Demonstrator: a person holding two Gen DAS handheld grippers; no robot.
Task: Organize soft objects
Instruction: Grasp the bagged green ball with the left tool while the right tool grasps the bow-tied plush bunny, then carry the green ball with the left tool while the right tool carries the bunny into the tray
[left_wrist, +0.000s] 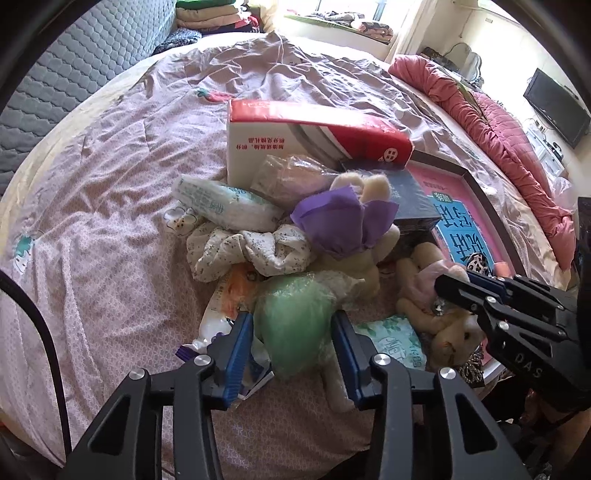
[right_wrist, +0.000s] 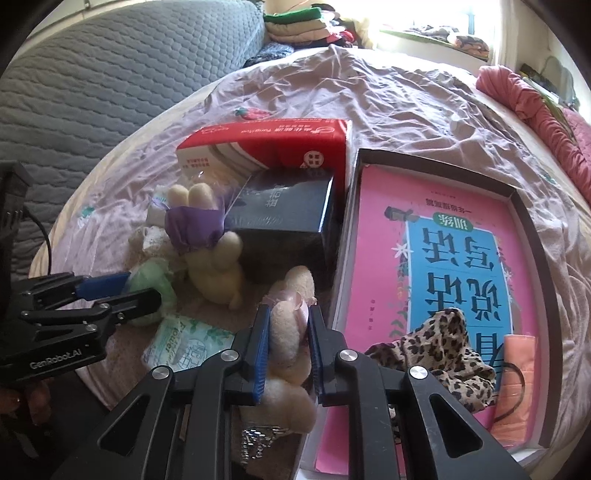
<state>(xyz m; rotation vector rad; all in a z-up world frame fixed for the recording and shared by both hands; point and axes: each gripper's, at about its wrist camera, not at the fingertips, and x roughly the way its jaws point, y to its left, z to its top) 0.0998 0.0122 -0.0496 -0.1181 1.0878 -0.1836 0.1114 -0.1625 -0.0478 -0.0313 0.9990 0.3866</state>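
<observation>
We have both tongs down on the pile on the bed (left_wrist: 110, 155). Our right gripper (right_wrist: 288, 347) is clamped across a cream plush toy (right_wrist: 286, 336), whose long axis runs straight away from the jaws towards the dark box (right_wrist: 284, 210). The open tray (right_wrist: 349, 229) holding the pink book lies just beside it on that same side, so we judge the right hand nearer for a drop there. Our left gripper (left_wrist: 293, 343) squeezes a green wrapped bundle (left_wrist: 291, 325) lying straight ahead between its blue pads (left_wrist: 236, 350), farther from the tray, beside the purple-wrapped plush (left_wrist: 347, 221).
</observation>
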